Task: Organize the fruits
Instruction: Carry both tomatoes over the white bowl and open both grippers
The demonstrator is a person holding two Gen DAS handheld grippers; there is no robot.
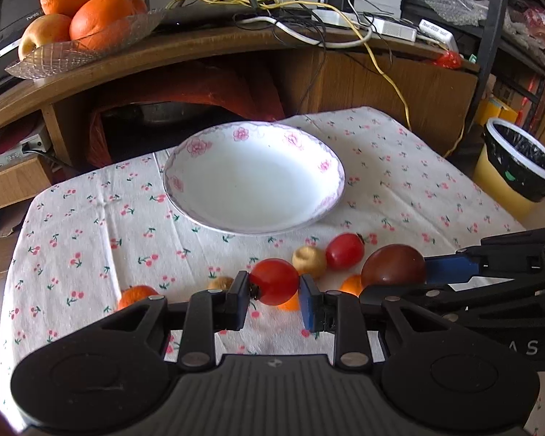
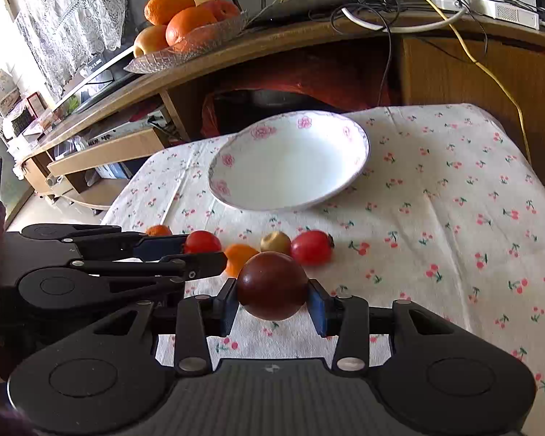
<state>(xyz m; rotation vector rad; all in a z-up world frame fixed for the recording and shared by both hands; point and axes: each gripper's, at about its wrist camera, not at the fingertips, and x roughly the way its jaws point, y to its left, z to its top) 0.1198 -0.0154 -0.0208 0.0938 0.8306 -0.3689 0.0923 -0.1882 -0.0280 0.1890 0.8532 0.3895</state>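
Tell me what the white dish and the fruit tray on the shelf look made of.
White dish: glazed ceramic by the look, glossy white with a printed pink flower rim. Fruit tray on the wooden shelf: clear pressed glass or plastic, see-through with a cut pattern; which one is unclear.

Left hand-held gripper (image 1: 274,299): matte black plastic body with a ribbed grey centre panel bearing a small emblem. A large round housing sits on each side of that panel. Black linkage bars are pinned with round silver rivets. Each finger ends in a flat blue pad (image 1: 309,303) on a black carrier.

Right hand-held gripper (image 2: 272,307): same build, with black shell, ribbed grey panel with emblem, twin round housings and silver pivot pins. Its pads (image 2: 318,312) are blue. From the left wrist view, pale lettering shows on its side; only "AS" is legible.
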